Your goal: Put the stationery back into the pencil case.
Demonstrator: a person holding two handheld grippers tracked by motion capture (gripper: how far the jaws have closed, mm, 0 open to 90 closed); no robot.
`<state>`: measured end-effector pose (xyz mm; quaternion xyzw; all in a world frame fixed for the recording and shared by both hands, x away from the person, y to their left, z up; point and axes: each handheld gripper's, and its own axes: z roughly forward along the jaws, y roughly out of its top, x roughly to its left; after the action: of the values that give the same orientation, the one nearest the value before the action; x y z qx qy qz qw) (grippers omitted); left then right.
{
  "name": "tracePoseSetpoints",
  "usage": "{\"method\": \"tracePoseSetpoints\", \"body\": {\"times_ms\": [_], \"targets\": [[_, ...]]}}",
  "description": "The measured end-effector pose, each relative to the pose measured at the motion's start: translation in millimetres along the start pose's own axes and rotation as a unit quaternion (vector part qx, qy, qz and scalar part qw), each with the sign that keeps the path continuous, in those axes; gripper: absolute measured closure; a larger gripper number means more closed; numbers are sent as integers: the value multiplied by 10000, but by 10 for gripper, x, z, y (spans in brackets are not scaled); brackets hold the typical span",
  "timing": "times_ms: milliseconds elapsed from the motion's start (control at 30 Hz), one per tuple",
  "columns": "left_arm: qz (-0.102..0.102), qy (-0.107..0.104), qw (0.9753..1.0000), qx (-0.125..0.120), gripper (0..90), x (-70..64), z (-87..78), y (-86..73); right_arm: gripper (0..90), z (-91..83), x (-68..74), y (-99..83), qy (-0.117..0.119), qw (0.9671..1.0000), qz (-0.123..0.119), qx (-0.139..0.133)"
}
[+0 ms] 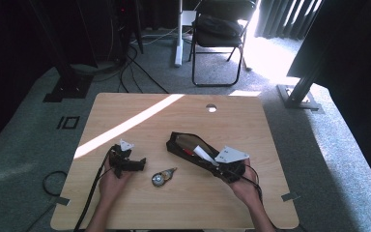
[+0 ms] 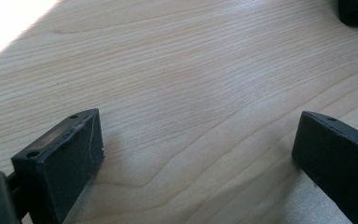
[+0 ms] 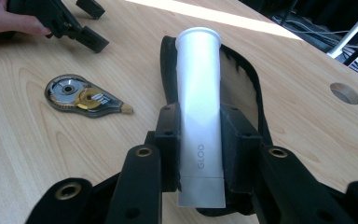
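A white glue stick (image 3: 198, 93) marked GLOO is clamped between the jaws of my right gripper (image 3: 199, 140), its capped end pointing away over an open black pencil pouch (image 3: 256, 93). In the high view the right gripper (image 1: 211, 160) holds the glue stick (image 1: 202, 153) just above the near end of the pouch (image 1: 179, 141). My left gripper (image 1: 139, 164) lies low on the table at the left, a hand around it, jaws wide open. Between its jaws (image 2: 200, 140) there is just bare wood.
A grey correction tape dispenser (image 1: 162, 177) lies on the wooden table (image 1: 140, 111) between the two grippers, also in the right gripper view (image 3: 81, 97). A round cable hole (image 1: 211, 108) sits near the far edge. A chair (image 1: 220, 34) stands beyond the table.
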<state>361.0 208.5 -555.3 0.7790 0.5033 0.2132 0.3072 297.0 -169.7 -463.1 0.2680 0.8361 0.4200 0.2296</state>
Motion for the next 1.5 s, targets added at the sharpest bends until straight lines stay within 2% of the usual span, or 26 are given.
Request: {"method": "tracePoseSetpoints", "body": {"times_ms": [367, 1500], "targets": [[0, 0, 10000, 0, 23, 0, 0, 0, 710, 22, -78, 70, -54, 10000, -52, -4], [-1, 0, 10000, -1, 23, 0, 0, 0, 710, 175, -258, 146, -86, 9999, 98, -56]]}}
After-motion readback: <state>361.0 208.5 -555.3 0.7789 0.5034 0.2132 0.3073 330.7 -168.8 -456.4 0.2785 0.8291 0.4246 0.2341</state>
